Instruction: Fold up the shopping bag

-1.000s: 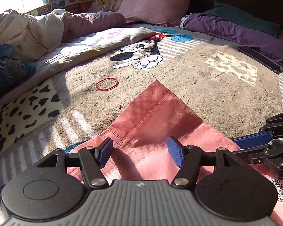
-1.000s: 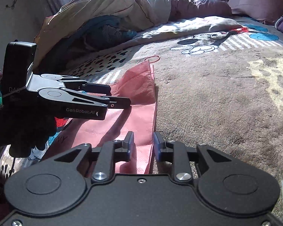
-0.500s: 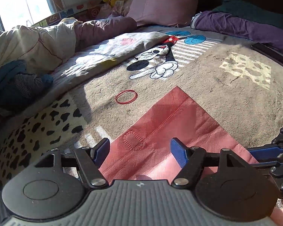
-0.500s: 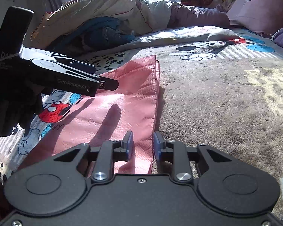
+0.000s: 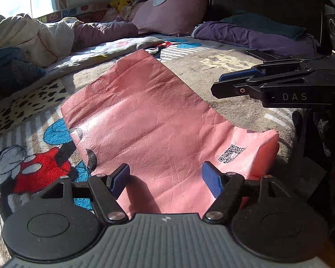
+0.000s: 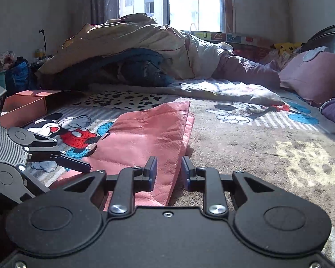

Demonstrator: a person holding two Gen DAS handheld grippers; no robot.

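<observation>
Saw the pink shopping bag [image 5: 145, 111] spread flat on the cartoon blanket [image 5: 33, 167], running from the upper middle of the left wrist view down to the lower centre, with neither tool touching it. Judged the likeliest trouble, left to right: at the left edge, could have pinched the plush blanket together with the thin fabric and dragged both; across the middle, could have folded the light wrinkles in and ended with a crooked crease; at the lower right, by the QR code [image 5: 231, 154], could have trapped air in the puffed bottom end [image 5: 265, 147], so that any fold would have sprung back. Judged too that catching one layer only would have let the bag gape. Held the left gripper [image 5: 165, 176] low at the bottom centre, tilted down over the near end, fingers wide apart and empty, fabric below the gap but unpressed. Held the right gripper [image 5: 218, 82] at the right edge of that view, side-on above the blanket and clear of the bag; showed its fingers [image 6: 151, 172] in the right wrist view only narrowly apart, gripping nothing, the bag's right edge visible below the gap
</observation>
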